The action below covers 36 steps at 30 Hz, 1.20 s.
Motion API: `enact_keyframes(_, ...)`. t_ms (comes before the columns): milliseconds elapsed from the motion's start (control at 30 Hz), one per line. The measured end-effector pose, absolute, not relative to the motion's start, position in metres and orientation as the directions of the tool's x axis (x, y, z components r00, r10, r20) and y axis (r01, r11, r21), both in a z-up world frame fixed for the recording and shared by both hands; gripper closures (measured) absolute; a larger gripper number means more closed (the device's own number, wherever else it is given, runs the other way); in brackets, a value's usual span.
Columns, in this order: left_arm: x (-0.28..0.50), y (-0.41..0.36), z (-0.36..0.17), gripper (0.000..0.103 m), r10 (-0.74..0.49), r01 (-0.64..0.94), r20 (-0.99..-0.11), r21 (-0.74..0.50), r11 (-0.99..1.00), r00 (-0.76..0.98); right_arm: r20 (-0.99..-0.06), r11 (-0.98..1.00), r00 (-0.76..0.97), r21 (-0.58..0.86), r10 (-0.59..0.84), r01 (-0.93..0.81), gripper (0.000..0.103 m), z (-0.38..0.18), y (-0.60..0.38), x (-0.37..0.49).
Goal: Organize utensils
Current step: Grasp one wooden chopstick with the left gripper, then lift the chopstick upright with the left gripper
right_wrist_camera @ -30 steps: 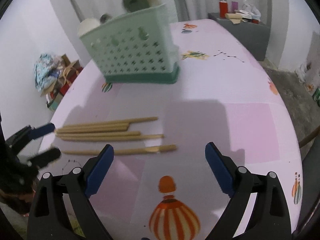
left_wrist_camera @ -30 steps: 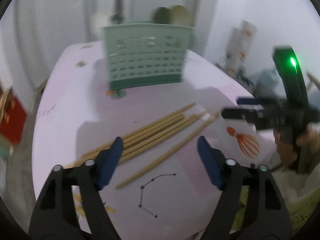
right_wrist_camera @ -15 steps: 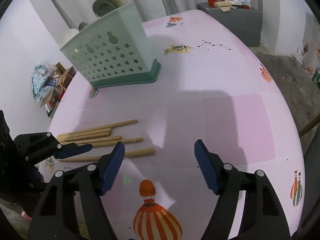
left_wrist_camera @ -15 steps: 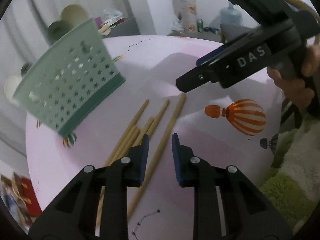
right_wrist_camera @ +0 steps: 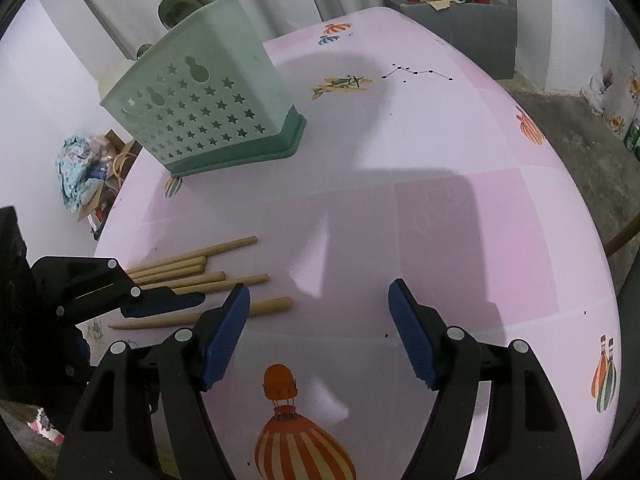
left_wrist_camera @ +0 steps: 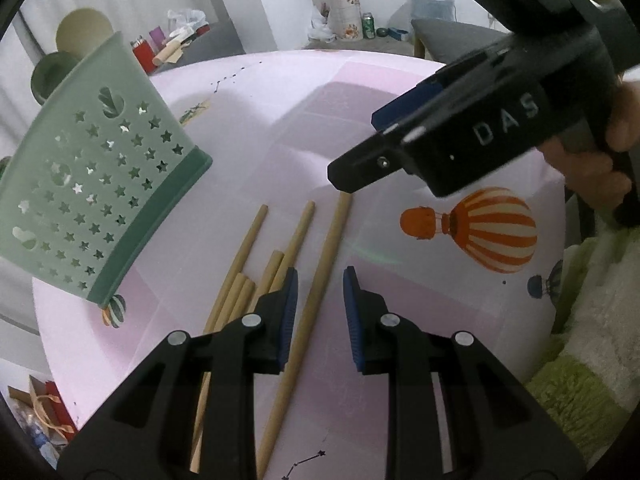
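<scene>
Left tool (left_wrist_camera: 320, 308) narrowed, jaws either side of one chopstick (left_wrist_camera: 324, 256) without pinching it. Right tool (right_wrist_camera: 320, 328) wide, holding nothing. The chopstick lies on the worktop (right_wrist_camera: 440, 152) near the green basket (right_wrist_camera: 208, 112).

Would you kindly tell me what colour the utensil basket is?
Mint green basket with a darker green base; clearest in right wrist view.

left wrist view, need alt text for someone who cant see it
The left gripper hangs with narrowed jaws astride one wooden chopstick lying apart from a bundle of chopsticks on a pink tablecloth. A green perforated basket stands at left; the right gripper reaches in from the upper right.
</scene>
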<state>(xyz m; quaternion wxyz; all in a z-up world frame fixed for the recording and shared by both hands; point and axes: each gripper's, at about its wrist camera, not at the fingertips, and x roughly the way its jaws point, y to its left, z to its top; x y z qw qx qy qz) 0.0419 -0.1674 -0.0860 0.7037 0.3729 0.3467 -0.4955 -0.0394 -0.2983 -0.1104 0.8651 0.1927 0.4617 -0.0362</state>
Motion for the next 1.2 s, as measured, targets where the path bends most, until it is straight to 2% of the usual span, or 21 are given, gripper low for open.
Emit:
enact_keyframes(200,0.044,-0.173,-0.085,0.082,-0.421,0.963,-0.874,0.169,0.208,0.244,-0.805,0.922,0.581,0.307,0.119,0.236,0.033,-0.112,-0.301,-0.041)
enact_keyframes(400,0.044,-0.182,-0.086,0.095,-0.395,0.971,-0.89,0.175,0.165,0.228,-0.794,0.915,0.595,0.326,0.128,0.238,0.033,-0.112,-0.305,-0.043)
enact_keyframes(867,0.039,-0.186,-0.084,0.098,-0.372,0.965,-0.892,0.221,0.139,0.257,-0.77,0.903,0.623,0.358,0.141,0.238,0.034,-0.11,-0.311,-0.05)
enact_keyframes(1200,0.06,-0.161,-0.045,0.098,-0.425,0.926,-0.841,0.21,0.313,0.335,-0.731,0.881,0.669,0.398,0.136,0.256,0.039,-0.1,-0.322,-0.056)
